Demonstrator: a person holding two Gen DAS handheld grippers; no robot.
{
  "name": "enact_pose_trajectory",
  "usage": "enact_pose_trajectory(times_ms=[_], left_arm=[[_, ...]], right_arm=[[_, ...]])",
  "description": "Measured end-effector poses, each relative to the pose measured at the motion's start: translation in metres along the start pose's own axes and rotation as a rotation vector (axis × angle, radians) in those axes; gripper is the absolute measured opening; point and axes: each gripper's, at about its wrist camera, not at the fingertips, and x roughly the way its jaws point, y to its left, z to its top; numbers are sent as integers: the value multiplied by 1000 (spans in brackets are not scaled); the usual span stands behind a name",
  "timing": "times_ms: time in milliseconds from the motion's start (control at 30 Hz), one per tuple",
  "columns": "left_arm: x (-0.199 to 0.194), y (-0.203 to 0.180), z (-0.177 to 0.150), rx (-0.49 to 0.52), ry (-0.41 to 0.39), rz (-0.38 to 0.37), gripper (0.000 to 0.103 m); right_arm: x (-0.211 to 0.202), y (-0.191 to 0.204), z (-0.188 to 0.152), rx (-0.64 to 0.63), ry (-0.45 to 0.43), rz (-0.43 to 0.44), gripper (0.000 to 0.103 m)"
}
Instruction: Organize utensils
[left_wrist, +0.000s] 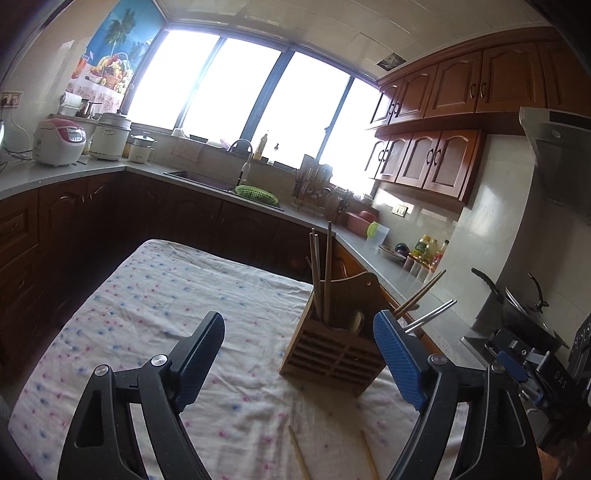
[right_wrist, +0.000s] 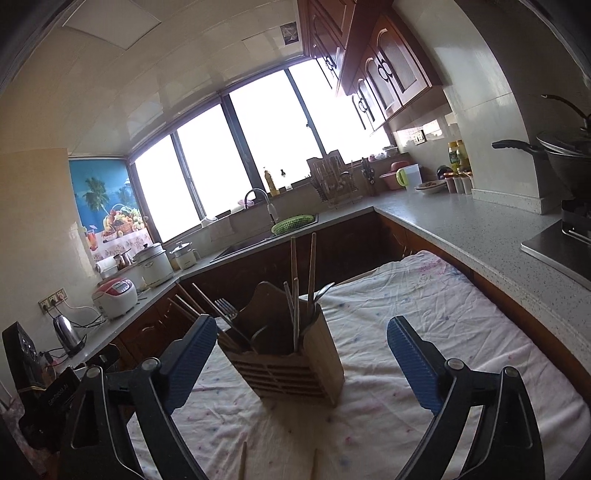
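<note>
Utensils, mostly chopsticks (left_wrist: 320, 273) with a fork (right_wrist: 226, 308), stand in a slatted wooden holder (left_wrist: 332, 354) on the cloth-covered bench (left_wrist: 155, 295). Two more sticks (left_wrist: 300, 456) lie flat on the cloth just under the grippers, seemingly bare wooden chopsticks, though only their ends show. The left gripper (left_wrist: 299, 363) has its jaws released and wide, nothing between them; the holder sits just right of centre beyond them. The right gripper (right_wrist: 301, 363) is likewise released and empty, facing the holder from the other side. Risks from here: the holder looks light and top-heavy, so a nudge from either gripper could tip it. The flat sticks may roll or slide on the wrinkled cloth when pinched.
</note>
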Motion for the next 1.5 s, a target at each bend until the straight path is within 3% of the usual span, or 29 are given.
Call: enact_pose_trajectory(times_ms=[367, 433, 567, 800, 1500], left_arm=[[-50, 4, -29, 24, 22, 26, 83], [-57, 3, -33, 44, 25, 25, 83], [-71, -5, -35, 101, -8, 34, 102], [-96, -18, -49, 196, -85, 77, 102], [-97, -29, -72, 282, -11, 173, 102]], right_arm=[[-34, 2, -46, -8, 55, 2, 95], [-39, 2, -51, -16, 48, -6, 99], [-53, 7, -52, -72, 6, -19, 103], [-76, 18, -56, -167, -86, -33, 103], [-82, 15, -92, -226, -35, -72, 103]])
